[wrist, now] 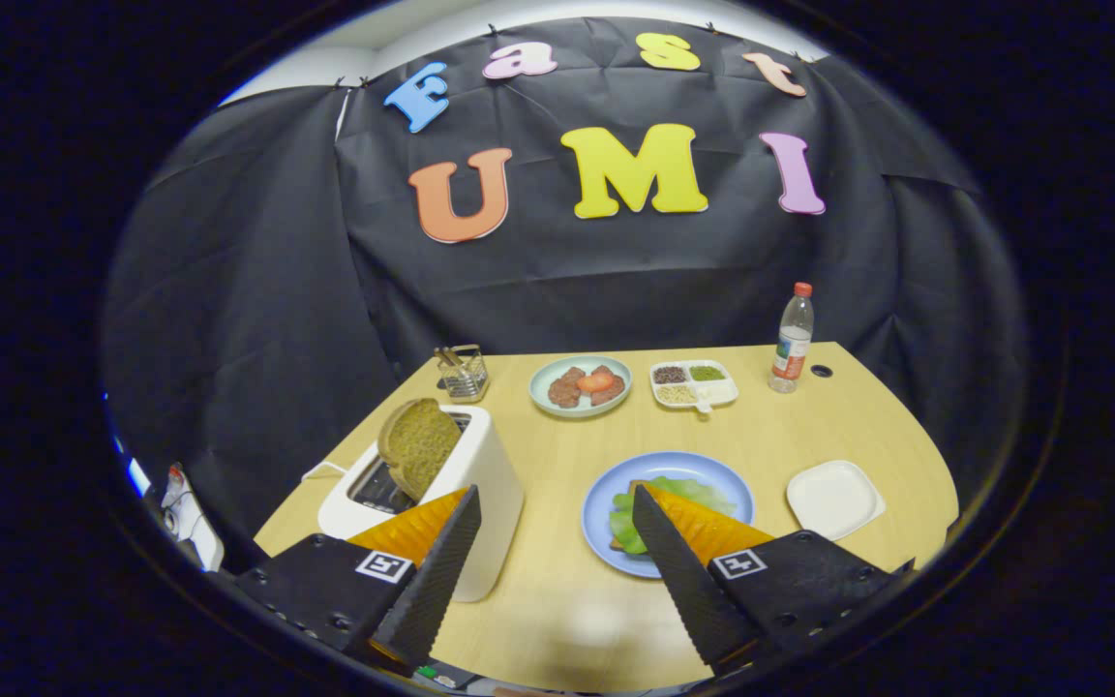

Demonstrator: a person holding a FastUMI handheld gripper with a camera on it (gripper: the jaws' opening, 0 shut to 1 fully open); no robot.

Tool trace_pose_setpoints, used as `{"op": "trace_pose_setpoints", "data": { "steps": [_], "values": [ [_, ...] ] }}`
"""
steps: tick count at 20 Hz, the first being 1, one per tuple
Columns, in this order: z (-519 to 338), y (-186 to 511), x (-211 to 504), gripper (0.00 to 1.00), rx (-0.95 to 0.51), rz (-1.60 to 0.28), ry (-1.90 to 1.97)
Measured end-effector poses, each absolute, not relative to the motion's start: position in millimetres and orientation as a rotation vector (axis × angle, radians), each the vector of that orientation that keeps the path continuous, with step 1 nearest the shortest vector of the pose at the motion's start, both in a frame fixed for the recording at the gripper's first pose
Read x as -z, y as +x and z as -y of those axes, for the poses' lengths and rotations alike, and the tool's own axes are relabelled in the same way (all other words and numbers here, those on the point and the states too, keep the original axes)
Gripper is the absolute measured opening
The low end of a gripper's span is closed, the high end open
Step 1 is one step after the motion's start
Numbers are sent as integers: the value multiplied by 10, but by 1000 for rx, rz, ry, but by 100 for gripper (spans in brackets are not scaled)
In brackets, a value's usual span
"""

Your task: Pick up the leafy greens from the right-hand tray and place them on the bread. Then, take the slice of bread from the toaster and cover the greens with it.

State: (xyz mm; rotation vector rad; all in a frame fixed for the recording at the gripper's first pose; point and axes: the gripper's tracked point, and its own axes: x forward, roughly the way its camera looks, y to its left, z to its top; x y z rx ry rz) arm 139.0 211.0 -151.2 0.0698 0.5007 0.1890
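Observation:
My gripper (553, 503) is open above the wooden table, with nothing between its fingers. Leafy greens (683, 496) lie on a slice of bread on the blue plate (606, 494), partly hidden behind the right finger. A brown slice of bread (418, 445) sticks up tilted from the slot of the white toaster (490, 484), just beyond the left finger. The small white tray (833, 499) to the right of the blue plate holds nothing.
At the back stand a pale green plate of meat and tomato (581, 385), a white divided dish of seeds (693, 384), a water bottle (793, 339) and a glass holder (464, 375). A cable runs from the toaster off the table's left edge.

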Motion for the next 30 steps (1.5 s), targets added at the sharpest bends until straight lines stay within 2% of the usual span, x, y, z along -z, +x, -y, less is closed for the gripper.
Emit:
{"op": "trace_pose_setpoints", "data": {
  "steps": [9, 18, 21, 23, 26, 27, 29, 30],
  "values": [
    [-3040, 1771, 1249, 96, -206, -462, 43],
    [-3536, 2236, 1712, 96, -153, -569, -7],
    [-3550, 2338, 1964, 72, -125, -653, -31],
    [-3542, 2368, 2066, 72, -119, -685, -24],
    [-3461, 2373, 2036, 36, -67, -686, -23],
    [-3458, 2373, 2045, 32, -69, -687, -31],
    [-3429, 2360, 2018, 12, -55, -686, -51],
    [-3448, 2352, 1984, 12, -63, -681, -49]
  ]
}}
